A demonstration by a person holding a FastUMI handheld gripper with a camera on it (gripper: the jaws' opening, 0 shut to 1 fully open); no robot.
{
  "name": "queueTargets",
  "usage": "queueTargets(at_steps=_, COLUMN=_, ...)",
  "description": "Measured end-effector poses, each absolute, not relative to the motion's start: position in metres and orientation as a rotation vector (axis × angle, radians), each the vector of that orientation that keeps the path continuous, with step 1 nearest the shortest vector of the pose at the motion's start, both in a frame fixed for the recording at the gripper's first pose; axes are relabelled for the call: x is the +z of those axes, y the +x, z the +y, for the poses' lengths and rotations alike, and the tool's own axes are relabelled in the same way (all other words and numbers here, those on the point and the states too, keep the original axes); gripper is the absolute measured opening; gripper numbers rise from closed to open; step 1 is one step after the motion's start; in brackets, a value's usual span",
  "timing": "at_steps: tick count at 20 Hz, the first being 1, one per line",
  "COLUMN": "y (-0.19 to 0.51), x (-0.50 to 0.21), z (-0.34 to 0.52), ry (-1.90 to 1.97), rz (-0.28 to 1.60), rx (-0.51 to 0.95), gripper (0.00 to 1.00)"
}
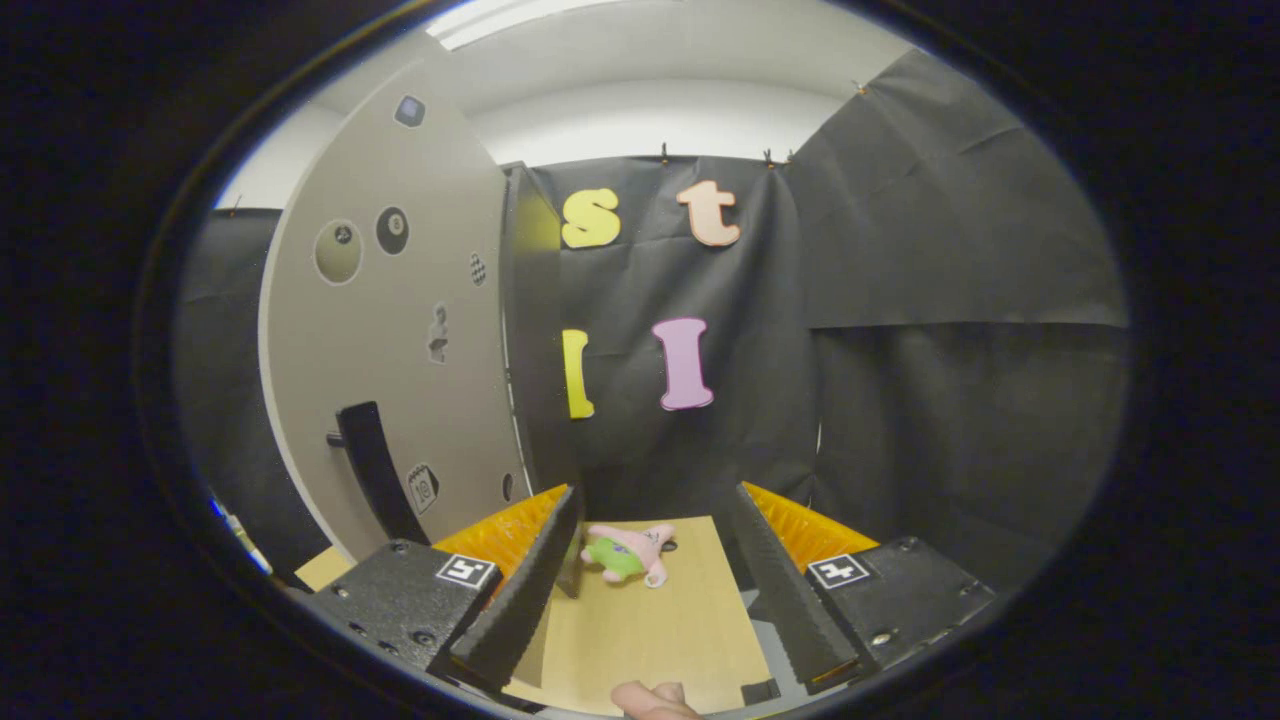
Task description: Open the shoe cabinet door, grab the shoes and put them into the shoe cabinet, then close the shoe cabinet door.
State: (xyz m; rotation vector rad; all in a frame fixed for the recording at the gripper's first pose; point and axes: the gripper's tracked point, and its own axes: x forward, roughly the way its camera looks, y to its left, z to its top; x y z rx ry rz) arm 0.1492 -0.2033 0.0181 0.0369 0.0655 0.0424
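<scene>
Gripper [655, 500] spread wide, holding nothing.
A pink-and-green plush slipper [628, 553] lay on the light wooden tabletop [650, 630] between the fingers; the grey shoe cabinet door [390, 340] stood left of the slipper.

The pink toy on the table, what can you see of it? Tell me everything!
The pink toy is a small soft plush, star-shaped, pink with a green patch low on its body. It lies flat on the light wooden table, just ahead of the open gripper, between the lines of its two fingers. Nothing grips it. The grey cabinet door stands off to one side.
</scene>
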Motion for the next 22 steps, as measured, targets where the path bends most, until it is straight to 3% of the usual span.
queueTargets(at_steps=5, y=0.153, x=0.010, z=-0.141, ry=0.002, rz=0.083, rx=0.104, gripper=0.99)
queueTargets(at_steps=9, y=0.146, x=0.015, z=-0.121, ry=-0.051, rz=0.069, rx=0.041, gripper=0.93)
queueTargets(at_steps=22, y=0.137, x=0.003, z=-0.036, ry=-0.011, rz=0.077, rx=0.126, gripper=0.93)
